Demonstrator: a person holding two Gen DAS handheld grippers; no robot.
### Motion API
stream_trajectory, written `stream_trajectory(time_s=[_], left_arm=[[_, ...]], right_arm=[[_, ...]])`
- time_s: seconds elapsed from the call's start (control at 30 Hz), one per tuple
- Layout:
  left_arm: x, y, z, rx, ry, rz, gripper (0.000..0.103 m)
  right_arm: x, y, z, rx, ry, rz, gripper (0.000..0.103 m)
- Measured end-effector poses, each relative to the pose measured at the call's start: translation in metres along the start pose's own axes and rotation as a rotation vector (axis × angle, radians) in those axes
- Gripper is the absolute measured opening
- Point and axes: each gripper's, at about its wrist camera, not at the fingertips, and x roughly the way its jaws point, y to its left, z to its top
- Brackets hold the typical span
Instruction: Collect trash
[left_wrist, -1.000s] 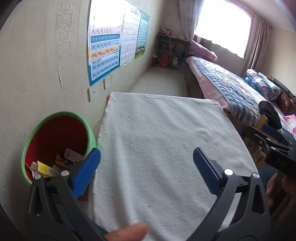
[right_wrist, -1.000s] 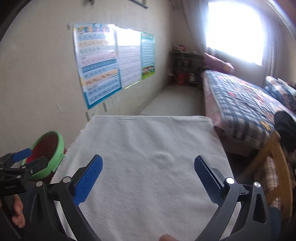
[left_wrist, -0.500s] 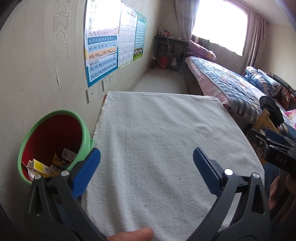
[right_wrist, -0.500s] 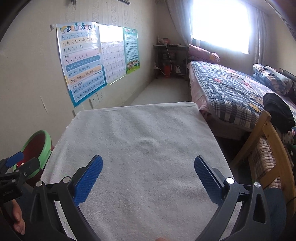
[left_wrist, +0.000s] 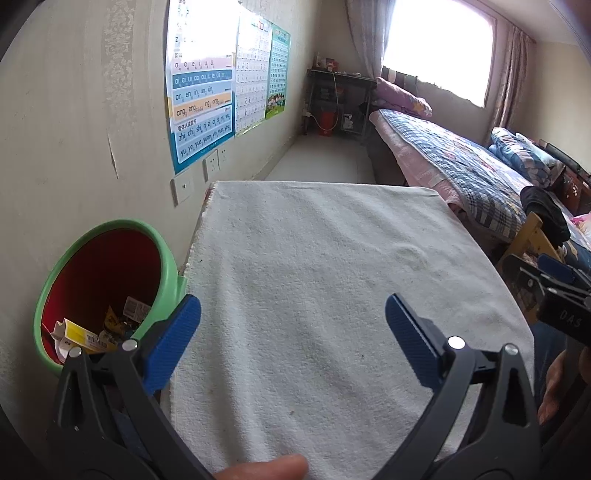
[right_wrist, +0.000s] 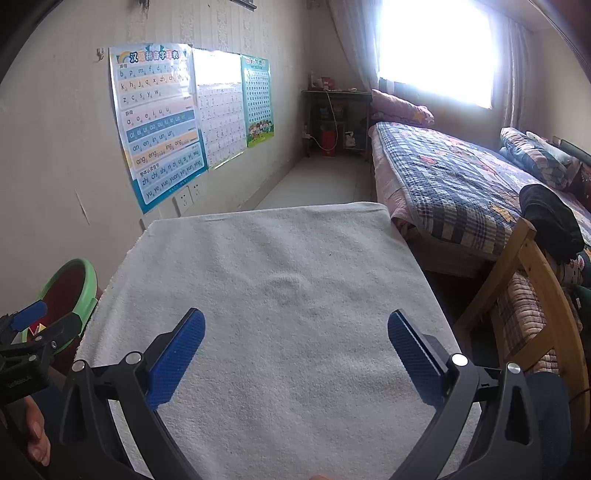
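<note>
Left wrist view: my left gripper (left_wrist: 291, 328) hovers above a table draped in a white towel (left_wrist: 332, 280), its blue pads (left_wrist: 171, 343) spread wide with nothing between them. Beside the table's left edge, against the wall, stands the trash bin (left_wrist: 168, 258), green outside and red inside. At its bottom lie the collected scraps: a yellow-and-white carton (left_wrist: 75, 334) and several crumpled wrappers (left_wrist: 125, 317). The left pad overlaps the bin's rim in this view; whether they touch cannot be told. My right gripper (left_wrist: 554, 280) shows at the right edge, past the table's corner.

Right wrist view: my right gripper (right_wrist: 295, 347) is likewise released, its jaws wide apart over the near half of the towel (right_wrist: 280, 266), gripping nothing. The bin (right_wrist: 86, 284) sits low at left, partly hidden by my left gripper (right_wrist: 27, 325). A pinyin poster (right_wrist: 159, 125) and two further charts hang on the wall above wall sockets (right_wrist: 188, 197). A bed with a plaid quilt (right_wrist: 454, 184) runs along the right under a bright window (right_wrist: 436, 48), and a wooden chair (right_wrist: 524, 254) holding dark clothing stands just beside the table's right edge.
</note>
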Motion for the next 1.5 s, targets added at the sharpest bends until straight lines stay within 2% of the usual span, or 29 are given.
stream_trajectory(time_s=[1.5], left_arm=[[0.0016,-0.0028,-0.0015,0.004,-0.006,-0.019,0.098]], right_arm=[[0.0033,0.0038,-0.0044,-0.022,0.012,0.001,0.096]])
